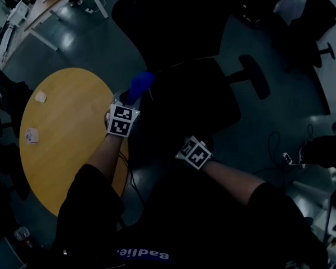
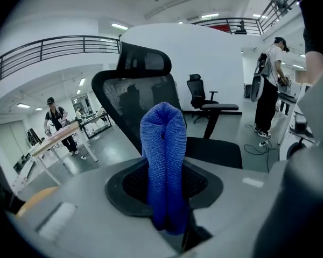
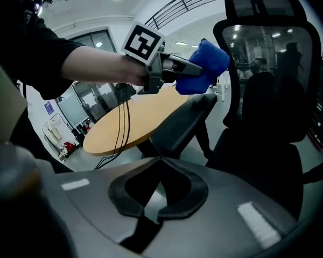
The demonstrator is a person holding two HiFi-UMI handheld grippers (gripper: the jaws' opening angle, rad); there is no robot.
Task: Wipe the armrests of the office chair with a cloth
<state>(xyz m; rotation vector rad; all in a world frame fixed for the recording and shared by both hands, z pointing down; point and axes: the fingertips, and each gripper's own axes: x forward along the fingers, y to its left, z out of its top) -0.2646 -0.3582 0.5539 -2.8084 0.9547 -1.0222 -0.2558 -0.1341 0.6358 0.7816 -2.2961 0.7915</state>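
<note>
The black office chair (image 1: 185, 94) stands in front of me, its mesh back and headrest (image 2: 142, 63) facing the left gripper view. My left gripper (image 1: 130, 98) is shut on a folded blue cloth (image 2: 162, 144), which sticks up between its jaws. In the right gripper view the blue cloth (image 3: 203, 67) hovers at the far end of the chair's left armrest (image 3: 184, 118); I cannot tell whether they touch. My right gripper (image 3: 160, 161) is shut and holds nothing, low beside the near end of that armrest. The other armrest (image 1: 254, 76) is on the right.
A round yellow table (image 1: 67, 133) sits close on the left with two small white items (image 1: 32, 134). Cables (image 1: 280, 150) lie on the floor at right. One person (image 2: 56, 120) stands by a desk, another person (image 2: 269, 87) at the right. A second chair (image 2: 202, 102) is beyond.
</note>
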